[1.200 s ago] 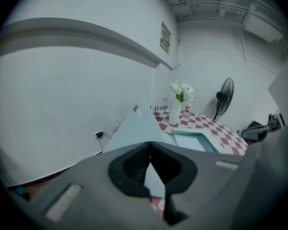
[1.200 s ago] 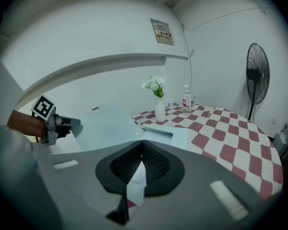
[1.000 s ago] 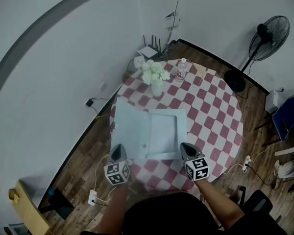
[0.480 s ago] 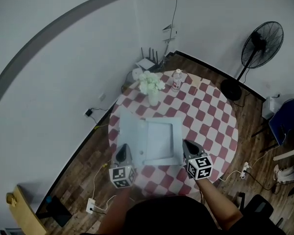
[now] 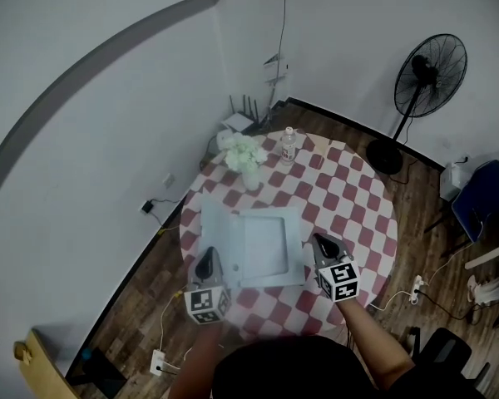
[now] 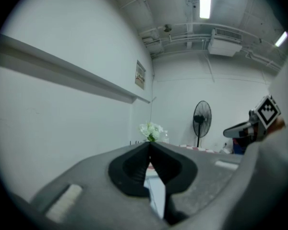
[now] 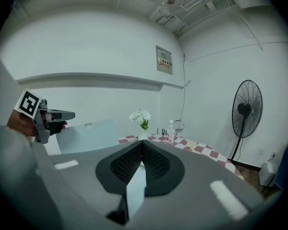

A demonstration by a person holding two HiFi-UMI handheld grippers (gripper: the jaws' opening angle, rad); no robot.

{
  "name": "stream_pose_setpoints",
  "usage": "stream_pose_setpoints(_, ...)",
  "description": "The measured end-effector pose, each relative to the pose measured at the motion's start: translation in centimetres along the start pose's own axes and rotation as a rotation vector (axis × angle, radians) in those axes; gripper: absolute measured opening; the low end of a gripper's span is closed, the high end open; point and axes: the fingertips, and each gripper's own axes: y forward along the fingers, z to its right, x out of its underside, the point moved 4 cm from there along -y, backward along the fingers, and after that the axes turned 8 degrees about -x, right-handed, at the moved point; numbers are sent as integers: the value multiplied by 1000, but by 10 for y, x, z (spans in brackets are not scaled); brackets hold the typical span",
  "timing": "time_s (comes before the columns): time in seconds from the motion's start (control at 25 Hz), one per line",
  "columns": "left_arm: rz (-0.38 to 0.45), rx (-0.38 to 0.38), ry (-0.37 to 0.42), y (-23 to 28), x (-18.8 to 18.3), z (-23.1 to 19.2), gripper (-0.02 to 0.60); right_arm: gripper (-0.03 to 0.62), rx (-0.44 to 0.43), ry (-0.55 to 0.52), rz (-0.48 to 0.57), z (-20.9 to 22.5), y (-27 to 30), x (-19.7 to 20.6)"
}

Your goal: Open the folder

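Pale-blue cover edge sits pinched in your left gripper (image 5: 206, 258), jaws closed tight on it. Over the last second that hand has come up, and the cover now stands raised off the checked table (image 5: 349, 206). In the middle, the folder (image 5: 262, 243) hangs spread between your two tools at the table's near edge, its inner pocket showing. On the right, your right gripper (image 5: 320, 244) is clamped on the other cover and has risen too. By my judgement the folder is open; laying it flat remains.
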Motion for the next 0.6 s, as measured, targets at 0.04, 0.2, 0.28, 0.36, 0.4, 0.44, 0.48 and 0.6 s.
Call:
stream_pose_setpoints(0.04, 8, 2, 1, -1, -3, 2, 2, 2, 4, -7, 13, 3, -2, -3)
stream_pose_setpoints(0.2, 14, 7, 17, -5, -3, 8, 2, 2, 18, -1, 37, 9, -6, -8)
stream_pose_setpoints(0.28, 21, 5, 34, -8, -2, 11, 2, 2, 6, -11, 42, 5, -7, -8)
stream_pose_setpoints(0.36, 24, 4, 40, -9, -1, 13, 2, 2, -11, -17, 47, 1, -9, -8)
stream_pose_setpoints(0.4, 23, 6, 39, -9, -1, 13, 2, 2, -16, -16, 49, -1, -9, -9)
stream_pose_setpoints(0.44, 22, 8, 37, -8, 0, 14, 2, 2, -17, -15, 50, -2, -9, -9)
stream_pose_setpoints(0.48, 21, 10, 34, -8, 0, 14, 2, 2, -16, -15, 48, -3, -10, -10)
stream_pose_setpoints(0.6, 17, 13, 25, -9, -1, 14, 2, 2, -11, -14, 38, -5, -11, -10)
